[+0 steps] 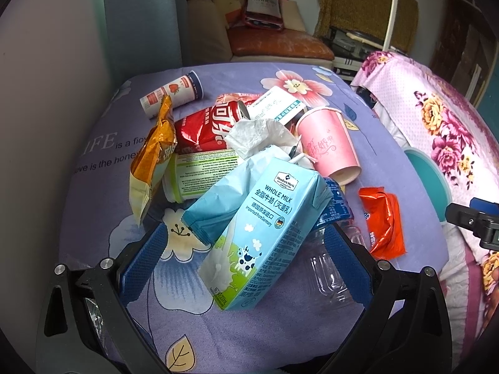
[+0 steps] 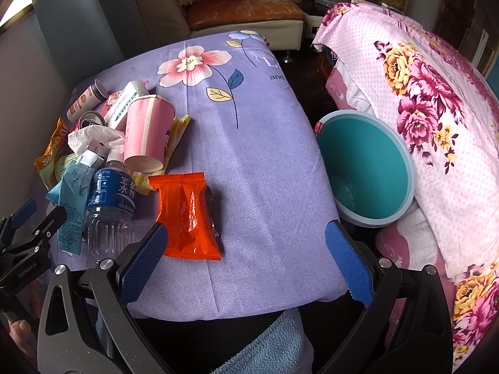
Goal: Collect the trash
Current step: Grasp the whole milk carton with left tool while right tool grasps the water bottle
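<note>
A pile of trash lies on the purple flowered table cover [image 1: 249, 327]. A light blue milk carton [image 1: 259, 237] lies between the fingers of my left gripper [image 1: 244, 229], which is open and not touching it. Under the carton is a clear water bottle [image 2: 109, 205]. Behind are a pink paper cup [image 1: 327, 143], a crushed red can [image 1: 205, 124], a tissue [image 1: 255, 137] and an orange snack bag [image 1: 152, 159]. My right gripper [image 2: 246, 229] is open above the cover, its left finger beside an orange wrapper [image 2: 187, 215]. A teal bin [image 2: 365, 168] stands right of the table.
A bed with a pink flowered cover [image 2: 436, 109] runs along the right, close to the bin. A strawberry-labelled bottle [image 1: 171, 92] and a white box [image 1: 277, 106] lie at the back of the pile. A sofa [image 2: 243, 9] stands beyond the table. A grey wall [image 1: 37, 109] is at the left.
</note>
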A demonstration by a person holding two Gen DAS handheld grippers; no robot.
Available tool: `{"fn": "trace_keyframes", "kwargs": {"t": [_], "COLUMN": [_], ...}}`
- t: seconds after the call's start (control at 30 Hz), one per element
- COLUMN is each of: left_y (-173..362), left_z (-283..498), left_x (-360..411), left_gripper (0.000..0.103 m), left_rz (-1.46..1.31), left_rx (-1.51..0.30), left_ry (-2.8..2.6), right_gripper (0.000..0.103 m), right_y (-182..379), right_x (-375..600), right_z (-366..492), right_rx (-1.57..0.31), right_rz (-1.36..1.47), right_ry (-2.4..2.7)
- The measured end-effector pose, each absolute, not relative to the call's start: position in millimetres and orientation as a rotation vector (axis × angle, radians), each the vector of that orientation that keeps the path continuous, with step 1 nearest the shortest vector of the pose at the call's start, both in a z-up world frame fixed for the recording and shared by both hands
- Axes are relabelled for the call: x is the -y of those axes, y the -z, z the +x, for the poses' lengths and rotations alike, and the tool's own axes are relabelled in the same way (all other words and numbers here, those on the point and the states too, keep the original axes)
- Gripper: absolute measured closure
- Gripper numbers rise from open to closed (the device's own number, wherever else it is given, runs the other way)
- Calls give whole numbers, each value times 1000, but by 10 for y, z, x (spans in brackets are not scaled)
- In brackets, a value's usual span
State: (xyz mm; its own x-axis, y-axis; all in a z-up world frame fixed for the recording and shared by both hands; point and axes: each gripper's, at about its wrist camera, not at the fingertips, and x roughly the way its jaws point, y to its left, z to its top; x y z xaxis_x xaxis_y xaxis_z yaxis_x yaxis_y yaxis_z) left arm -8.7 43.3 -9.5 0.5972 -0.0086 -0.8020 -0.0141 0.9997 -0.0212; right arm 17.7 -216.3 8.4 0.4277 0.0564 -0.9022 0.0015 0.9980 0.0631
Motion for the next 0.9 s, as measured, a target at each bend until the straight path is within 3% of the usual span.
{"fn": "trace_keyframes", "kwargs": {"t": [0.77,0.8,0.9], "left_y": [621,622,629], "left_z": [249,231,181], "left_x": [-596,-588,-602], "left_gripper": [4,9,40], "left_rz": [-36,-38,-66], "left_rx": [-1170,-1165,-1181], "left_ry": [206,200,198], "right_gripper": [6,6,9], "right_y": [139,134,93], "right_x": [2066,2050,1997], "right_z": [277,282,300], "right_rx": [-1207,-1207,-1199], "right_rz": [218,220,220], "right_ry": [-223,-229,-254]}}
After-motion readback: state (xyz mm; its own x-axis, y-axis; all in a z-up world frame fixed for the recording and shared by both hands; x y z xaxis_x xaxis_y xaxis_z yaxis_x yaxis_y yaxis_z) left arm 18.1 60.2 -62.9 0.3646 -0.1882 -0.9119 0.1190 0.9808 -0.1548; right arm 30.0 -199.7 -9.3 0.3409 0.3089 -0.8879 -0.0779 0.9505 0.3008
